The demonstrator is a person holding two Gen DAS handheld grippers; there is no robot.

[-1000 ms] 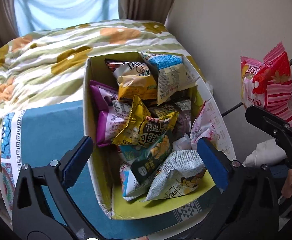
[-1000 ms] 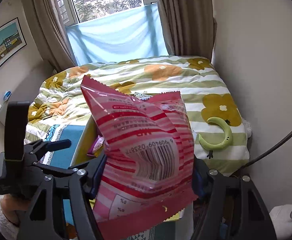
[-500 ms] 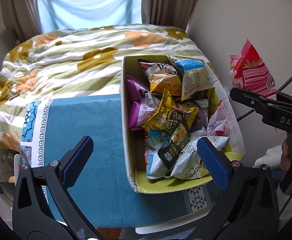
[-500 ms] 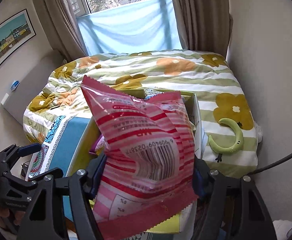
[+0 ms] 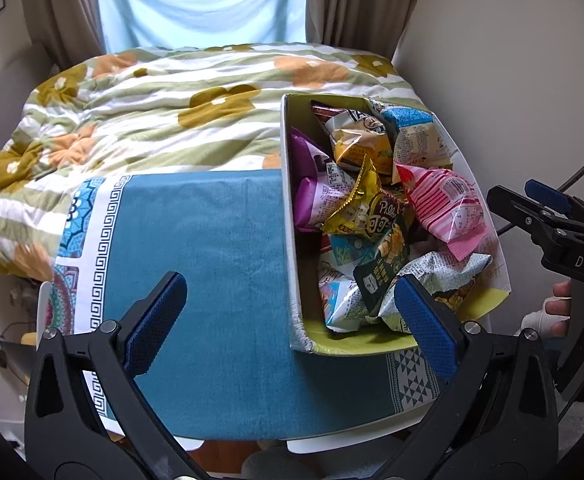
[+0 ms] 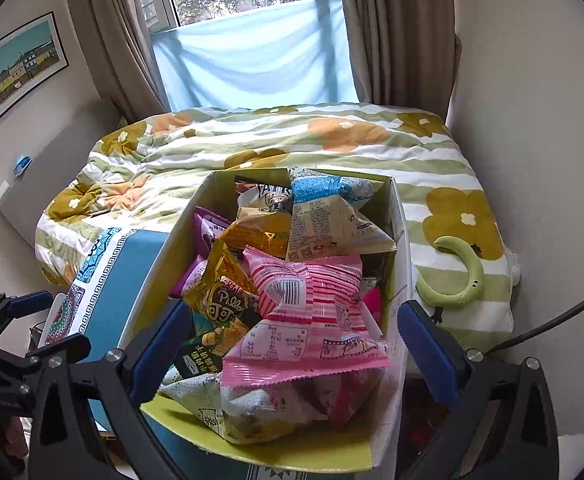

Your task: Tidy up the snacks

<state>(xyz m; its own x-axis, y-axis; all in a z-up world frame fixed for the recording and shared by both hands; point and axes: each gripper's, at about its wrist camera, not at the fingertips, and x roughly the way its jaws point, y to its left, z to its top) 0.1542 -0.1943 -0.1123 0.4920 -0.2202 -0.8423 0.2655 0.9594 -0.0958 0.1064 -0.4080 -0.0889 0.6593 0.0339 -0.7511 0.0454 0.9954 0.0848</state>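
Note:
An open cardboard box (image 5: 288,216) with a green-yellow inside (image 6: 180,240) stands on a blue cloth (image 5: 204,240) and holds several snack bags. A pink striped bag (image 5: 445,210) lies on top of the pile at the right; it also shows in the right wrist view (image 6: 307,320). A yellow bag (image 5: 371,212) lies beside it. My left gripper (image 5: 290,312) is open and empty over the cloth and the box's near left corner. My right gripper (image 6: 295,344) is open and empty above the box's near end, with the pink bag lying below it.
A bed with a flowered green-striped quilt (image 5: 152,112) lies behind the table. A green crescent toy (image 6: 463,276) lies on the quilt right of the box. A wall (image 5: 511,60) runs close along the right. A window with curtains (image 6: 252,48) is at the back.
My right gripper has opened and let go of the pink striped bag, which now lies in the box. My left gripper has drawn back and to the left, over the cloth.

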